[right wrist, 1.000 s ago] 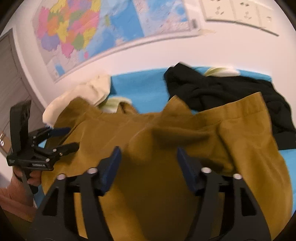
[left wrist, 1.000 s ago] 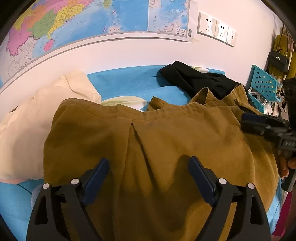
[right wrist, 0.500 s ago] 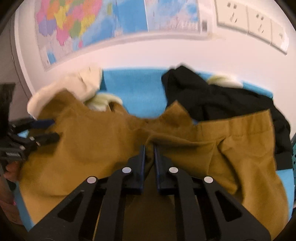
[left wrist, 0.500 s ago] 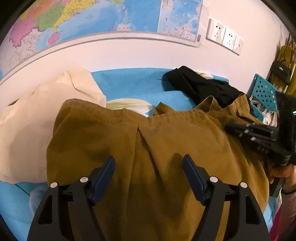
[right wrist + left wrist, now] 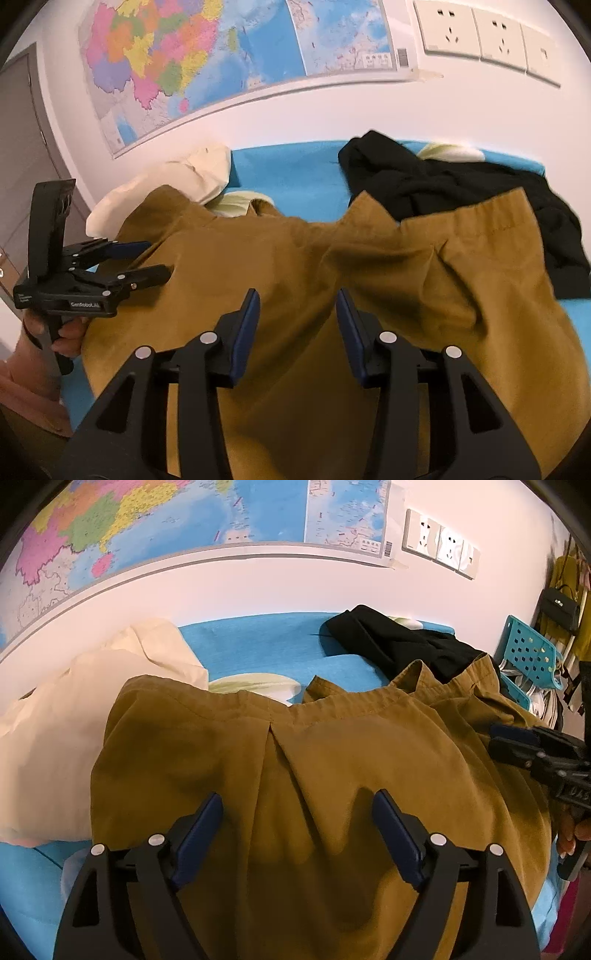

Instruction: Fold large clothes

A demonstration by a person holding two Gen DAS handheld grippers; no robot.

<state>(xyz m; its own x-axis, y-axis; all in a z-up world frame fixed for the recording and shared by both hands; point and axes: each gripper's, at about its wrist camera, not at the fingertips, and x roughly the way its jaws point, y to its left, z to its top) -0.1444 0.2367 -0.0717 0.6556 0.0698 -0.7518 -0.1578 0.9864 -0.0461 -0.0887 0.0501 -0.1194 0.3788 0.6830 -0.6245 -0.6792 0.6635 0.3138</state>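
Observation:
A large mustard-brown garment (image 5: 295,768) lies spread on the blue bed, its waistband toward the wall; it also fills the right wrist view (image 5: 295,266). My left gripper (image 5: 297,812) is open and empty, hovering over the garment's left half, and shows at the left of the right wrist view (image 5: 147,258). My right gripper (image 5: 297,306) is open and empty over the garment's middle crease. It shows at the right edge of the left wrist view (image 5: 498,738).
A cream garment (image 5: 74,716) lies at the left and a black garment (image 5: 399,642) at the back right on the blue bed (image 5: 266,642). A teal perforated basket (image 5: 532,653) stands at the right. A map and wall sockets (image 5: 480,33) hang behind.
My right gripper pinched the garment's middle half a second ago and has now opened and let go. My left gripper stayed open and barely moved.

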